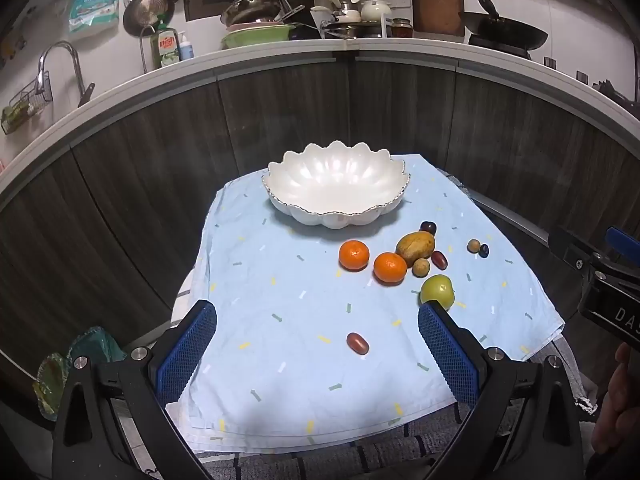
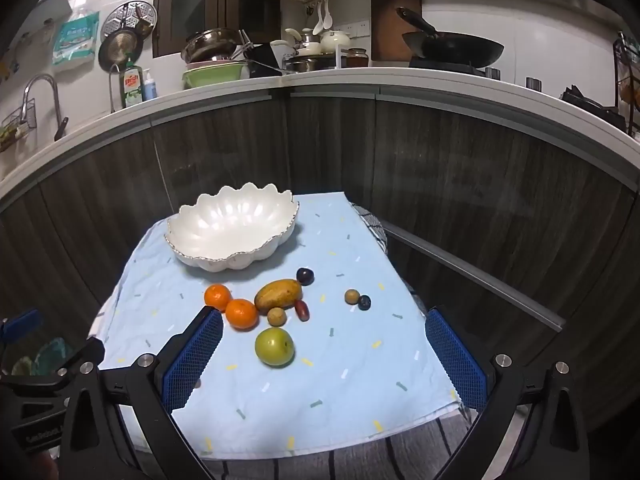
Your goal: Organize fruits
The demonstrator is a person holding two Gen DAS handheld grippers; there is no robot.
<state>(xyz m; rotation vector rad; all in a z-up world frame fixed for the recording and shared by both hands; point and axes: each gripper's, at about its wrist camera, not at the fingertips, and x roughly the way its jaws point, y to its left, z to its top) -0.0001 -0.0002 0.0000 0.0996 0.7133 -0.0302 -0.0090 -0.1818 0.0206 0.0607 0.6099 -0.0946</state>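
A pale blue cloth point(image 1: 280, 280) covers the surface, with a white scalloped bowl point(image 1: 336, 188) empty at its far side. The left gripper point(image 1: 318, 354) and right gripper point(image 2: 324, 356) hover with fingers spread wide, pinching nothing. Near the bowl lie a mango point(image 1: 415, 247), two oranges point(image 1: 353, 255), a green apple point(image 1: 437, 291) and small dark fruits; one red jujube point(image 1: 357, 343) lies alone between the left fingers.

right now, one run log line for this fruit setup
stage: start | left gripper: open, empty | right gripper: open, empty | scalloped white bowl: empty | fruit: all on blue cloth
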